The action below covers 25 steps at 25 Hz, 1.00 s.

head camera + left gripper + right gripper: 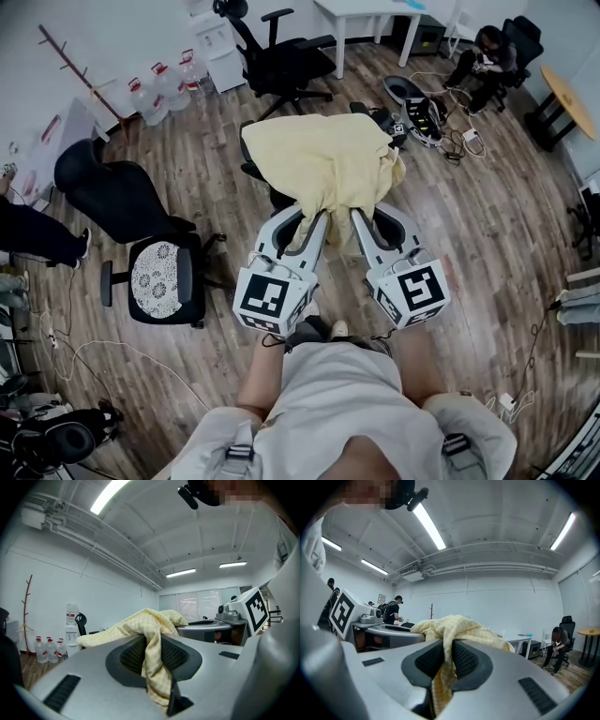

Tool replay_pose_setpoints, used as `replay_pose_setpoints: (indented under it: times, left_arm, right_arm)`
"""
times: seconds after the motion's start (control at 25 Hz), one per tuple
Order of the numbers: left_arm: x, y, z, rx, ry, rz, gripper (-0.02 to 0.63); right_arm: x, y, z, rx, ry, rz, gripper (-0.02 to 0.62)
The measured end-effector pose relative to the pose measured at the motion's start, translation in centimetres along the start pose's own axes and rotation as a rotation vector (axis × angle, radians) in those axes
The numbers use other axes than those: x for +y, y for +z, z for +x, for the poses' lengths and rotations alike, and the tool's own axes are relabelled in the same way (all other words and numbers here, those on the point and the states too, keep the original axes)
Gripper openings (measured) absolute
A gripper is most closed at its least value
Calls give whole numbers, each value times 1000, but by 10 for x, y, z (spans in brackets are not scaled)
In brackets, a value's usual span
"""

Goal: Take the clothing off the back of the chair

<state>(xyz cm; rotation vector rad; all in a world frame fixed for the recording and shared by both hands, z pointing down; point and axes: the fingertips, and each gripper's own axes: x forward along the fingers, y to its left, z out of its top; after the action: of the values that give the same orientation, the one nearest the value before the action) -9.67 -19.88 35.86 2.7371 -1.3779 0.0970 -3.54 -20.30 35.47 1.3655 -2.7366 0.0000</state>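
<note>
A pale yellow checked garment (pixel 323 164) hangs spread out in front of me, over a black office chair (pixel 255 172) of which only dark bits show beneath the cloth. My left gripper (pixel 321 214) is shut on the garment's near edge, and cloth (pixel 154 658) runs down between its ribbed pads. My right gripper (pixel 354 216) is shut on the same edge beside it, with a fold of the garment (pixel 443 677) pinched between its pads. Both grippers point level, side by side. The chair's back is hidden under the fabric.
A black chair with a patterned seat cushion (pixel 159 277) stands at the left. Another black office chair (pixel 281 56) and a white desk (pixel 375 14) are at the back. Water bottles (pixel 164 80) line the wall. A seated person (pixel 483 56) and cables (pixel 441 117) are at the right.
</note>
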Motion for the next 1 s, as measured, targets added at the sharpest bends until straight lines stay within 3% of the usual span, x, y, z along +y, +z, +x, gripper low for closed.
replay_pose_setpoints:
  times: [1.0]
  left_arm:
    - [-45, 8, -30, -23, 40, 18, 91]
  right_arm:
    - [13, 10, -49, -42, 46, -5, 52]
